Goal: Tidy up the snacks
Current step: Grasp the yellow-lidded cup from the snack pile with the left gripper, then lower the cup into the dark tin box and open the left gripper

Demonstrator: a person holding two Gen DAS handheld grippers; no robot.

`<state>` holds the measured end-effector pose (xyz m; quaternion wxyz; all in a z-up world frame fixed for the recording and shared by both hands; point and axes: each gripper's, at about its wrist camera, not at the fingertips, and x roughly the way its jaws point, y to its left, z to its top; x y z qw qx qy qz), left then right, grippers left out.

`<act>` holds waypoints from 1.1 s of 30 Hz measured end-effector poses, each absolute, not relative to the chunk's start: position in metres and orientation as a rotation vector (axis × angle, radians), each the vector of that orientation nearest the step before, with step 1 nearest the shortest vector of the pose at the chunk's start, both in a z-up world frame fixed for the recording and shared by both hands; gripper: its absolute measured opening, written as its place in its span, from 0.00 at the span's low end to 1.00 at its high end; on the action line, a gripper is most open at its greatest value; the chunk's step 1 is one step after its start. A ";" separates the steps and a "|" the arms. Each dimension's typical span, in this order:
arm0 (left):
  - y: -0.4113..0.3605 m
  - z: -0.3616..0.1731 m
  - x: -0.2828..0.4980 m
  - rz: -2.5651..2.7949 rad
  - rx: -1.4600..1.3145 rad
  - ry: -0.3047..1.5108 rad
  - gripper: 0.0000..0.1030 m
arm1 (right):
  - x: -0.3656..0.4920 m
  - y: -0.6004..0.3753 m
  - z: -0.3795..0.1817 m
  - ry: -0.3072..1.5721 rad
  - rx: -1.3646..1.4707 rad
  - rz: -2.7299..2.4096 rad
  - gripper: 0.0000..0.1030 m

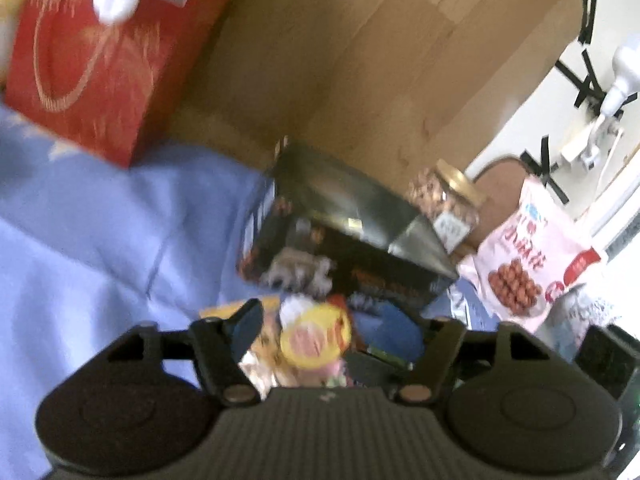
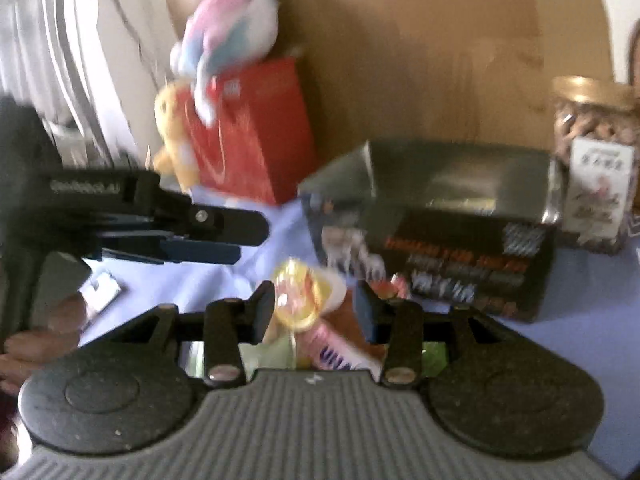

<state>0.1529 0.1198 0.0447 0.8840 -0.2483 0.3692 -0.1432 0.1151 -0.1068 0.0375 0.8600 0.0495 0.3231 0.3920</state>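
Note:
A round yellow snack packet [image 1: 316, 336] [image 2: 298, 294] lies on a small pile of wrappers on the blue cloth [image 1: 80, 240]. My left gripper [image 1: 342, 324] hangs over it with its jaws wide apart and the packet in the gap, untouched. My right gripper [image 2: 314, 302] frames the same packet from the other side, jaws apart; the blur hides any contact. The left gripper [image 2: 224, 238] also shows side-on at the left of the right wrist view. Behind the pile stands an open dark box [image 1: 340, 232] [image 2: 440, 216].
A red box [image 1: 100, 60] [image 2: 256, 132] stands at the back left with plush toys [image 2: 228, 28] on it. A jar of nuts [image 1: 448, 200] [image 2: 596, 160] and a pink snack bag [image 1: 528, 252] sit to the right. A wooden panel [image 1: 380, 60] closes the back. A hand [image 2: 40, 332] holds the left gripper.

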 end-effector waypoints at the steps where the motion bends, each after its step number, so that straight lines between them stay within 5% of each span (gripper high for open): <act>1: 0.117 0.039 0.154 -0.301 -0.512 0.776 0.71 | 0.115 -0.102 0.035 0.682 0.090 0.825 0.45; 3: 0.109 0.030 0.156 -0.288 -0.482 0.785 0.67 | 0.116 -0.095 0.032 0.698 0.072 0.831 0.46; 6: 0.104 0.017 0.162 -0.288 -0.475 0.798 0.39 | 0.120 -0.086 0.023 0.719 0.076 0.843 0.46; 8: 0.103 0.014 0.160 -0.275 -0.472 0.789 0.33 | 0.119 -0.083 0.019 0.713 0.079 0.845 0.44; 19: 0.076 0.050 0.138 -0.249 -0.371 0.618 0.33 | 0.090 -0.101 0.032 0.486 0.063 0.821 0.38; 21: 0.069 0.063 0.143 -0.321 -0.376 0.582 0.35 | 0.089 -0.106 0.041 0.440 0.068 0.834 0.17; 26: 0.046 0.083 0.164 -0.385 -0.351 0.552 0.33 | 0.093 -0.106 0.058 0.332 -0.001 0.752 0.17; 33: 0.081 0.072 0.158 -0.340 -0.444 0.583 0.36 | 0.109 -0.136 0.061 0.413 0.041 0.841 0.24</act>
